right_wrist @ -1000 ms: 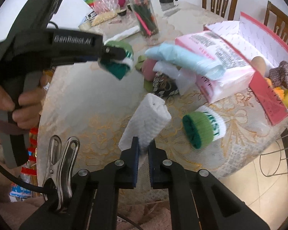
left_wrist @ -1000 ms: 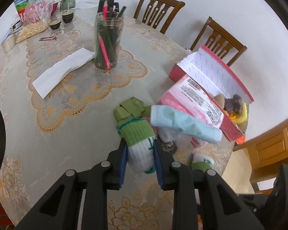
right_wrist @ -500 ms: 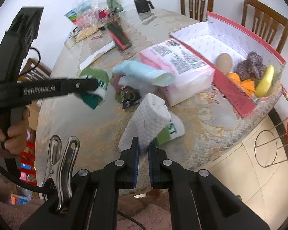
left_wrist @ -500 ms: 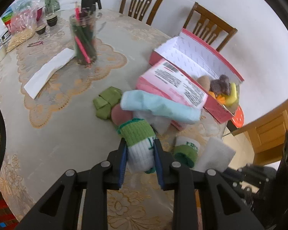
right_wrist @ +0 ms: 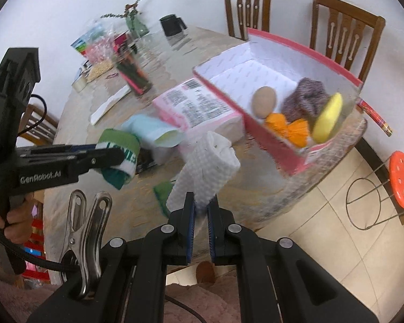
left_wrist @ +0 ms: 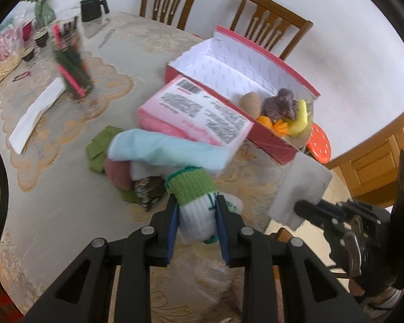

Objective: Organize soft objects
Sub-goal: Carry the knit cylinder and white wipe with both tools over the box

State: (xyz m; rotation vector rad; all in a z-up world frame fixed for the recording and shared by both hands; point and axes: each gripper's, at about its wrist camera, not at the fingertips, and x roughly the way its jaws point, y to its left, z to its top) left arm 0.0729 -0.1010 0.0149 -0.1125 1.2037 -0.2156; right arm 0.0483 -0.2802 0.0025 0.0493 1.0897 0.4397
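Note:
My left gripper (left_wrist: 196, 202) is shut on a rolled green-and-white sock (left_wrist: 192, 188) and holds it above the table's near edge. My right gripper (right_wrist: 200, 199) is shut on a rolled white waffle cloth (right_wrist: 207, 161), to the right of the left one and off the table's edge. An open red box (right_wrist: 277, 137) at the table's right end contains a beige ball, a purple knit piece, an orange bow and a yellow sponge. On the table lie a light blue cloth (left_wrist: 161, 150), folded green cloths (left_wrist: 99, 145) and a second green-and-white sock (left_wrist: 233, 205).
A pink tissue pack (left_wrist: 196, 113) leans on the box's near wall. Farther back stand a jar of pencils (left_wrist: 72, 72), a white folded paper (left_wrist: 35, 115) and a black mug (left_wrist: 91, 9). Two wooden chairs (left_wrist: 269, 29) stand behind the table. An orange stool (right_wrist: 401, 177) is on the floor.
Both grippers have carried their loads to the right, toward the red box. The white cloth now hangs past the table's edge. Neither grip has changed.

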